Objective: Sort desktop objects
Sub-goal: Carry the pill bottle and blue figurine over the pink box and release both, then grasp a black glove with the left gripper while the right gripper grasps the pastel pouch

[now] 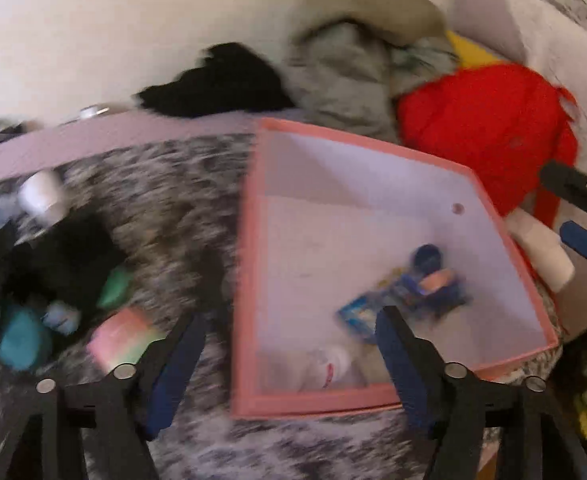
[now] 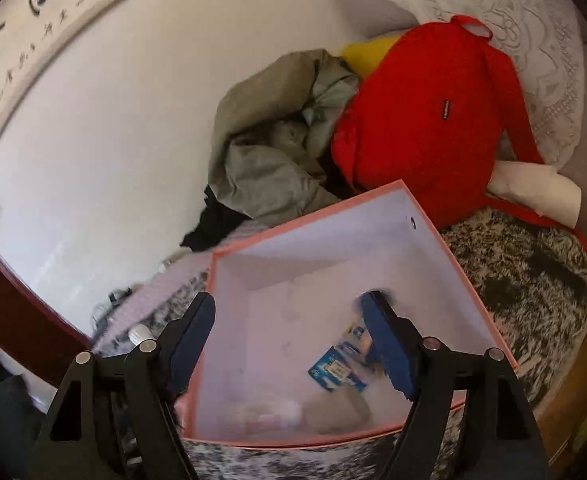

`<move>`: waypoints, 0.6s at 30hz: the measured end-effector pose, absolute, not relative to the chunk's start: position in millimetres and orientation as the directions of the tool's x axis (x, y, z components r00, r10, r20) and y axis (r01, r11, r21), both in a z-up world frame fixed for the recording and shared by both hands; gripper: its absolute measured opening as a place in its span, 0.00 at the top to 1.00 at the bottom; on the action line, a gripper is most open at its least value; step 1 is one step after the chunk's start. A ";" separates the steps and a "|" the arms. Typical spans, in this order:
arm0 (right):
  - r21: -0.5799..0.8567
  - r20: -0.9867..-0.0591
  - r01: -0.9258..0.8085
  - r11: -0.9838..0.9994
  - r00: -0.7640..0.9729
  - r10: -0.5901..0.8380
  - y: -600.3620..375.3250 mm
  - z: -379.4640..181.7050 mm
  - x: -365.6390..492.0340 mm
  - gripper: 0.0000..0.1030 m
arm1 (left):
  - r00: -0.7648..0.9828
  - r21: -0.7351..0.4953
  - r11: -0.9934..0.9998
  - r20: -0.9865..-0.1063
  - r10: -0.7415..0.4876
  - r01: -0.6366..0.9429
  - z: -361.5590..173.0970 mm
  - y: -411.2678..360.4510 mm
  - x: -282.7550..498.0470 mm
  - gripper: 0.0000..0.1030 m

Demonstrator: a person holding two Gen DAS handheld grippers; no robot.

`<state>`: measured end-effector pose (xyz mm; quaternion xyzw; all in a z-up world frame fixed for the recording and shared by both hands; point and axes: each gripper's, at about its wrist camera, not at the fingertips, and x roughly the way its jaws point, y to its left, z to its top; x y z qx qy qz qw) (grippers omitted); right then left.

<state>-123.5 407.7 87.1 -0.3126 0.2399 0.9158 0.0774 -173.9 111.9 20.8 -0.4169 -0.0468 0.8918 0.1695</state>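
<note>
A pink-rimmed box (image 1: pixel 253 240) with a white inside lies open on the mottled grey blanket (image 1: pixel 165 216). It holds blue packets (image 1: pixel 409 292) and a white bottle (image 1: pixel 329 368). My left gripper (image 1: pixel 289 320) is open and empty over the box's left rim. Left of the box lie a pink-green block (image 1: pixel 123 338), a green item (image 1: pixel 113 282), a teal item (image 1: pixel 21 340) and a white bottle (image 1: pixel 41 196). My right gripper (image 2: pixel 291 300) is open and empty above the box (image 2: pixel 277 236), with a blue packet (image 2: pixel 335 370) below it. It also shows at the left wrist view's right edge (image 1: pixel 585 216).
A red backpack (image 2: pixel 433 120), grey-green clothes (image 2: pixel 273 152) and a black garment (image 1: pixel 221 80) are piled against the white wall behind the box. White paper (image 2: pixel 533 190) lies by the backpack. A dark wooden edge (image 2: pixel 17 312) runs at the left.
</note>
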 end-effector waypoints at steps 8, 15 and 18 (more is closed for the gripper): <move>0.098 -0.895 0.024 -0.995 -0.434 -0.099 287.8 -32.6 -180.5 0.32 | -0.602 -0.233 -0.972 -0.782 0.163 0.039 -21.6 -25.1 -144.0 0.27; 0.117 -0.911 0.071 -0.991 -0.390 -0.135 315.8 -24.4 -130.5 0.31 | -0.624 -0.209 -0.973 -0.775 0.103 0.100 -24.6 -77.0 -119.6 0.27; 0.109 -0.892 0.027 -0.994 -0.438 -0.110 332.1 -16.6 -107.1 0.31 | -0.629 -0.197 -0.972 -0.774 0.075 0.127 -32.2 -97.5 -114.8 0.24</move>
